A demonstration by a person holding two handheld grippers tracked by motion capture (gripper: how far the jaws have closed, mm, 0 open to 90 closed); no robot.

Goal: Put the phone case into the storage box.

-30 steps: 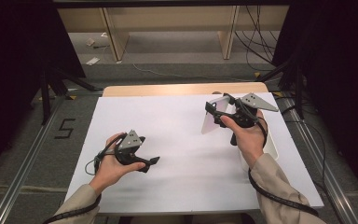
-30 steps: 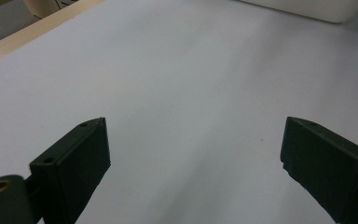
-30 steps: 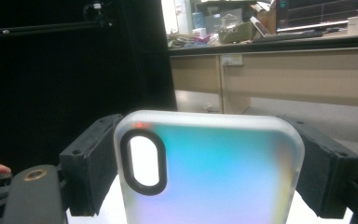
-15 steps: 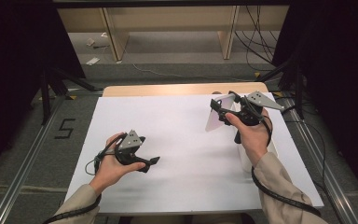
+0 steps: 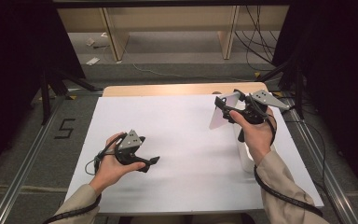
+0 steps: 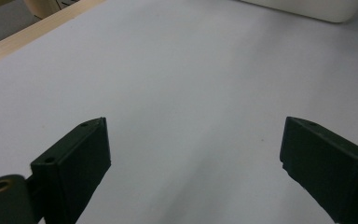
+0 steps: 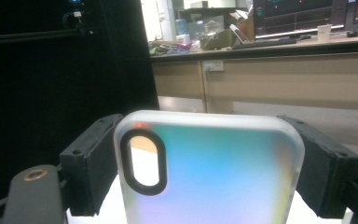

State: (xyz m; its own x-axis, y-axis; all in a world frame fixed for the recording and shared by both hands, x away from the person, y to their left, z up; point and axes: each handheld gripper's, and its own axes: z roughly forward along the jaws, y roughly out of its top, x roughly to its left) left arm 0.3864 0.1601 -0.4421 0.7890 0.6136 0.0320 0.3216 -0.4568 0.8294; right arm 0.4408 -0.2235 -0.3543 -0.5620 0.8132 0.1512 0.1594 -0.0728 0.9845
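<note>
A frosted, translucent phone case [image 7: 214,172] with an oval camera cut-out stands upright between the two black jaws of my right gripper [image 7: 209,140], which is shut on its two long edges. In the high view that case [image 5: 218,119] is lifted above the far right part of the white table top [image 5: 186,140], with the right gripper [image 5: 224,106] around it. My left gripper [image 5: 152,162] rests low over the near left of the table. Its jaws stand wide apart over bare white surface, and the left gripper [image 6: 193,140] has nothing between them.
A white box-like object [image 5: 245,156] lies on the table under my right forearm, and its edge [image 6: 307,7] shows far off in the left gripper view. A wooden strip [image 5: 168,89] borders the table's far edge. Metal rails and floor lie beyond both sides.
My right gripper has drifted a little toward the far right with the phone case in it. The left hand has kept still.
</note>
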